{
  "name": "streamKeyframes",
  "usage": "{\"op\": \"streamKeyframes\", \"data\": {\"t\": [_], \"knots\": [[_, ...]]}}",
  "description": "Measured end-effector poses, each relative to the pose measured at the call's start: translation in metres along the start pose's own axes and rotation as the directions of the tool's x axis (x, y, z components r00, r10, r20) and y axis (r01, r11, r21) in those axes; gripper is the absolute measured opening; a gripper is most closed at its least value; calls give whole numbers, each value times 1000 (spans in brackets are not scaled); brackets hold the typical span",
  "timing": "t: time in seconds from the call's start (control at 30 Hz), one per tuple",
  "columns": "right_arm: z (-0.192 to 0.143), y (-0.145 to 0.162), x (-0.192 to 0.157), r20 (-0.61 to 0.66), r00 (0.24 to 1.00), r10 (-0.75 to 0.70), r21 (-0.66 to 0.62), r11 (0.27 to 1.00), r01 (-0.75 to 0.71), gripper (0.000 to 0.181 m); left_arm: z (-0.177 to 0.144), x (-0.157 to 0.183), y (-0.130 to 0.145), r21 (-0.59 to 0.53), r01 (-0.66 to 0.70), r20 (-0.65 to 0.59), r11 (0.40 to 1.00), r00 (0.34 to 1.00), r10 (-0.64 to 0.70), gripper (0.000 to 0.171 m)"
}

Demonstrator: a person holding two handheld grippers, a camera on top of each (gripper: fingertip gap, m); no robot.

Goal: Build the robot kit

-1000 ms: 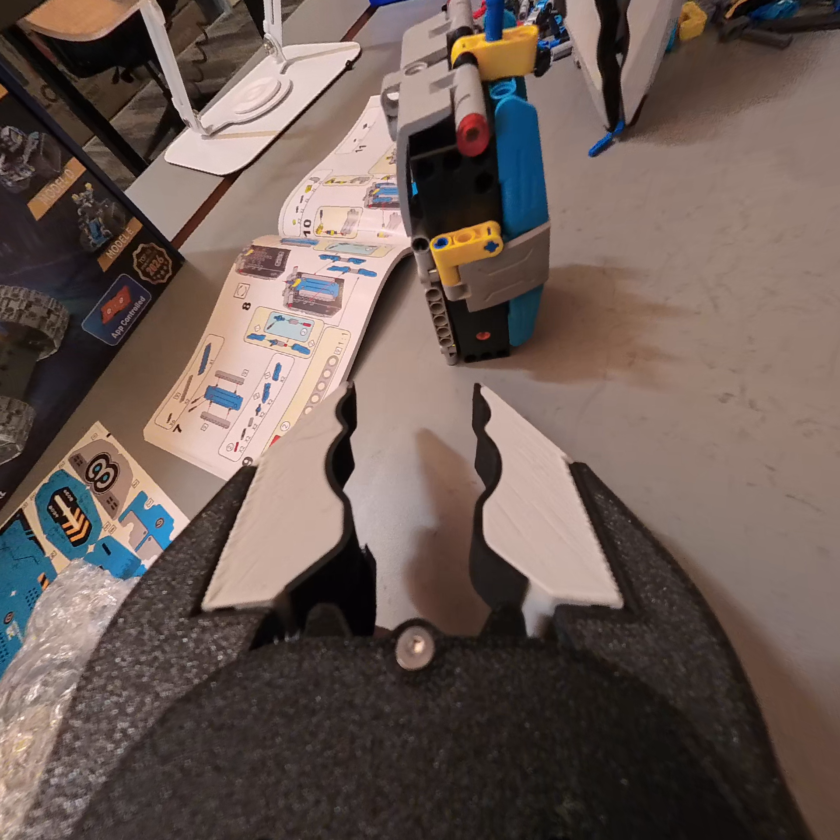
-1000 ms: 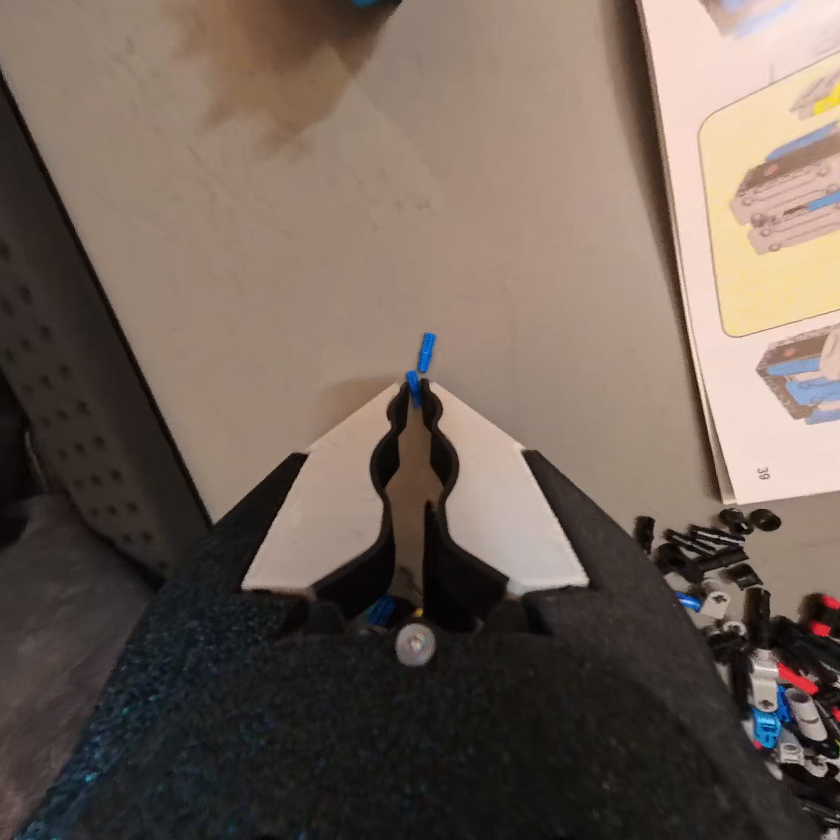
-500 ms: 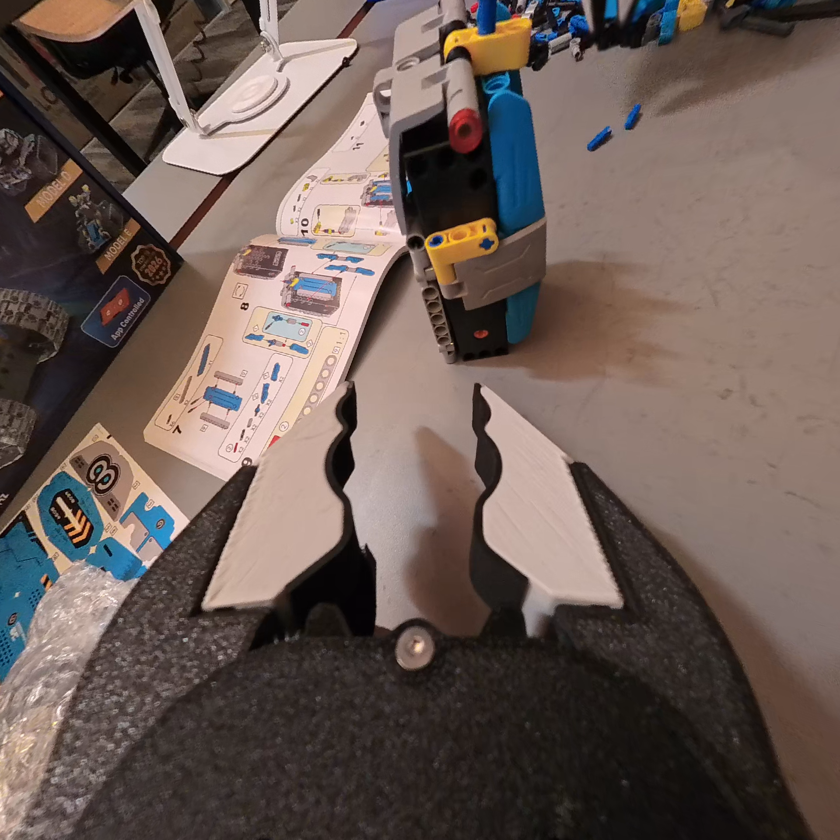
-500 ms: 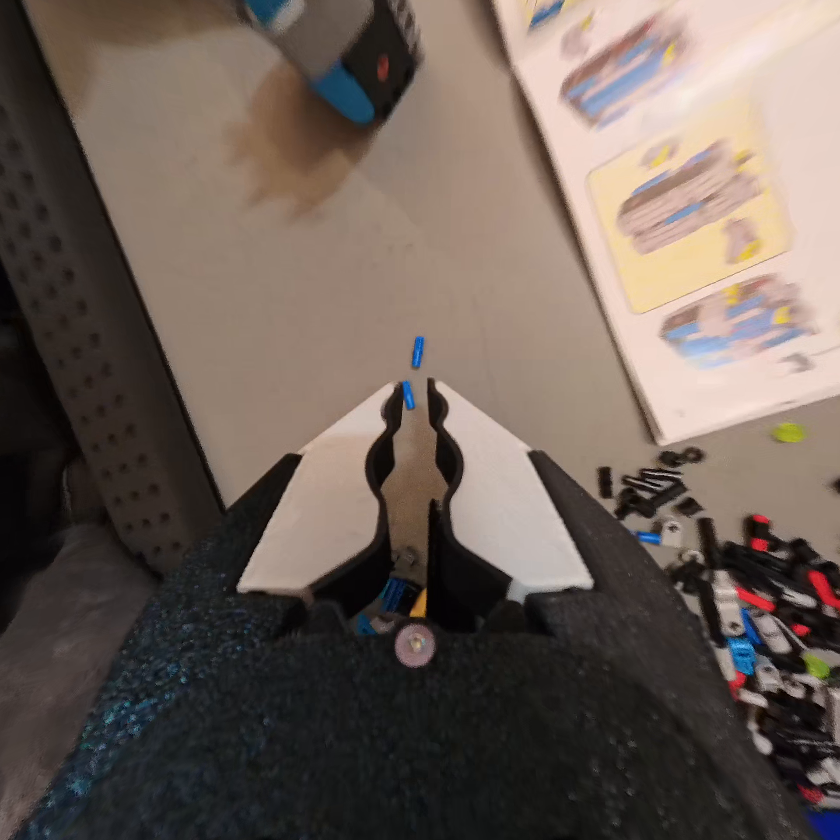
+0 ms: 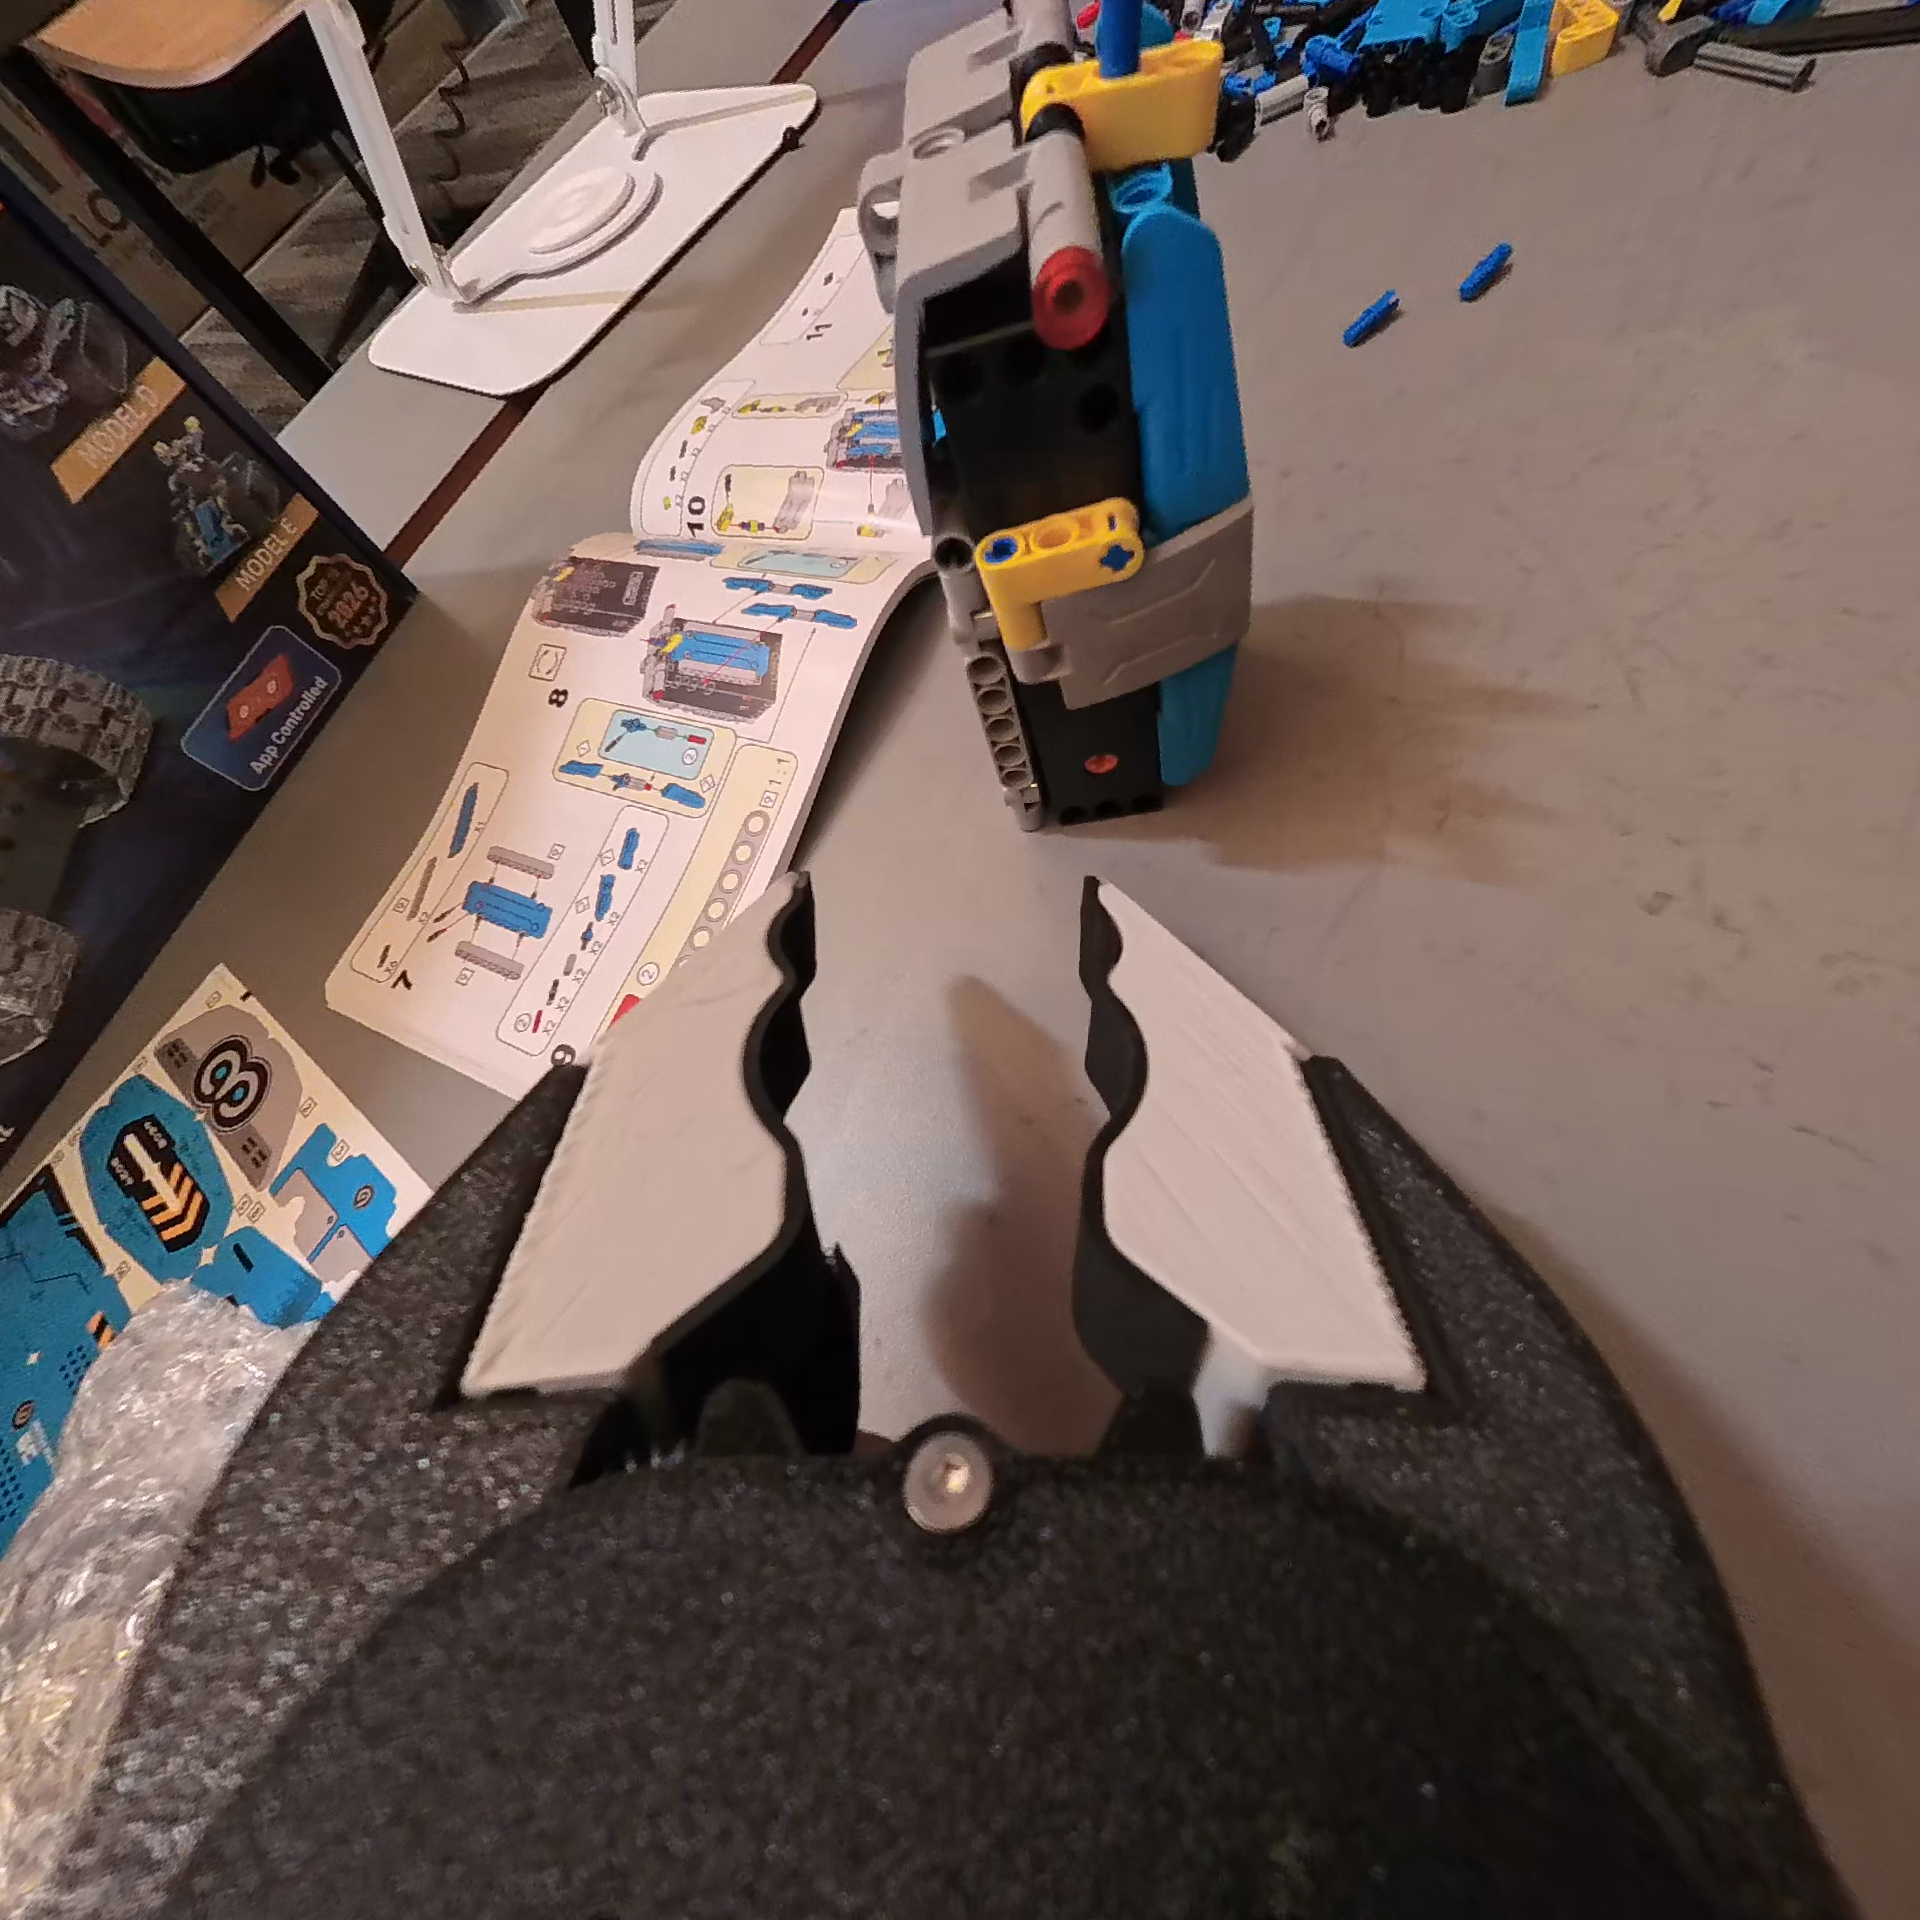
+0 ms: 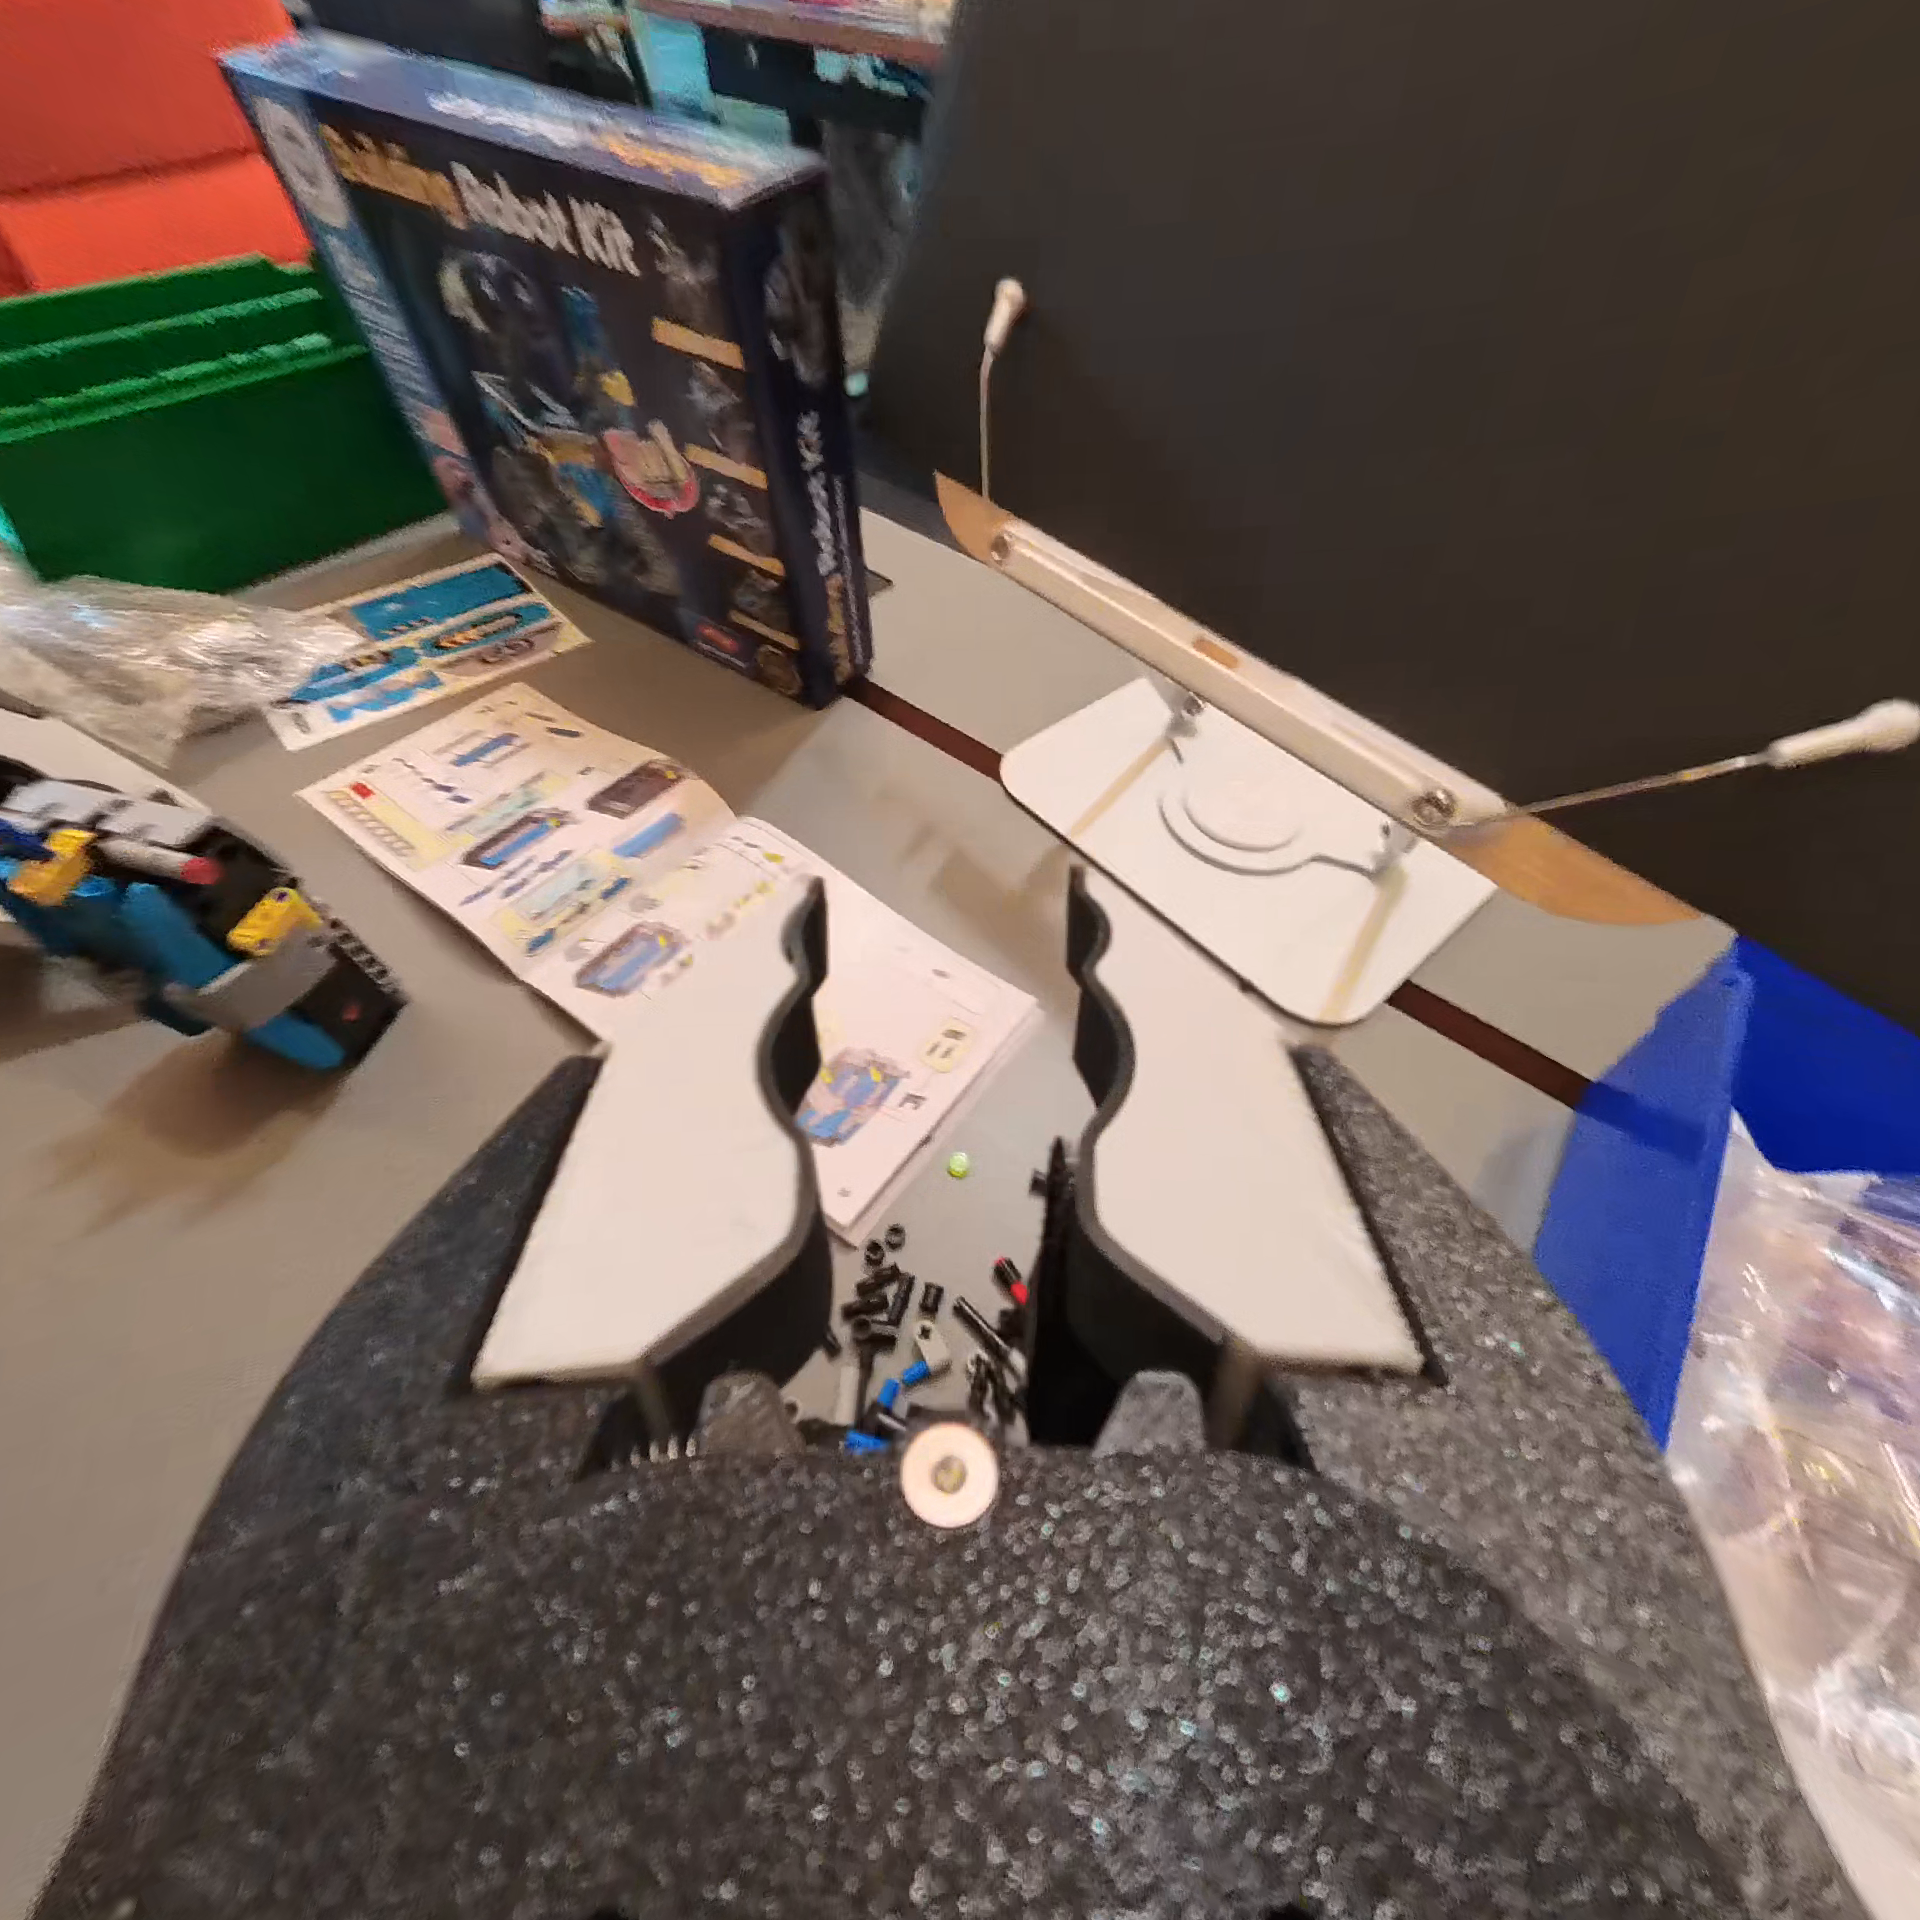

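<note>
Both grippers hold nothing, fingers spread: left gripper (image 5: 943,894) hovers over the bench (image 5: 1558,1039), brick model (image 5: 1081,499) at 12 o'clock; right gripper (image 6: 945,904) above the instruction booklet (image 6: 623,862).

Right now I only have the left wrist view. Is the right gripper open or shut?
Observer: Open. The right gripper holds nothing.
Operator: What's under it?
Observer: Loose small parts, mostly black, lie just below it.
Operator: Anything on its right side?
Observer: A blue box, and nearer the camera a clear plastic bag.
</note>
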State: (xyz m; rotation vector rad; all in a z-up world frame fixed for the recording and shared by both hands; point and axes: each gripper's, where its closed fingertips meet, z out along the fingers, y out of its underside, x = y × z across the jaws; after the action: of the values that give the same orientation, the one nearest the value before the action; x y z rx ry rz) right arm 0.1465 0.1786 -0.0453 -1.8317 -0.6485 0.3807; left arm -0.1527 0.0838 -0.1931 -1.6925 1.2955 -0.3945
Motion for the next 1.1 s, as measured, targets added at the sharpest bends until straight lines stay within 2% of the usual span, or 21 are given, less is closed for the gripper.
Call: {"op": "streamKeyframes", "data": {"t": [0.07,0.17,0.33,0.43,0.6,0.9,1.1], "knots": [[3,10,3,-11,999,43,-49,998,-43,35,0,0,0,0,-2,1,1000,1000,2,51],[6,17,3,15,993,119,-79,990,-117,34,0,0,0,1,-3,1,1000,1000,3,51],[6,43,28,-134,985,112,-195,971,-137,32,0,0,0,-2,-1,-1,1000,1000,1,51],[6,42,29,-148,983,105,-182,975,-131,14,0,0,0,-2,1,-2,1000,1000,-1,51],[5,49,29,-153,977,148,-214,960,-179,24,0,0,0,-3,0,-2,1000,1000,0,51],[8,65,23,-134,970,200,-295,927,-232,24,1,0,0,-4,3,-4,1000,1000,-3,51],[3,77,25,-181,946,268,-350,882,-317,24,1,0,1,-9,2,-4,1000,1000,-2,51]]}}
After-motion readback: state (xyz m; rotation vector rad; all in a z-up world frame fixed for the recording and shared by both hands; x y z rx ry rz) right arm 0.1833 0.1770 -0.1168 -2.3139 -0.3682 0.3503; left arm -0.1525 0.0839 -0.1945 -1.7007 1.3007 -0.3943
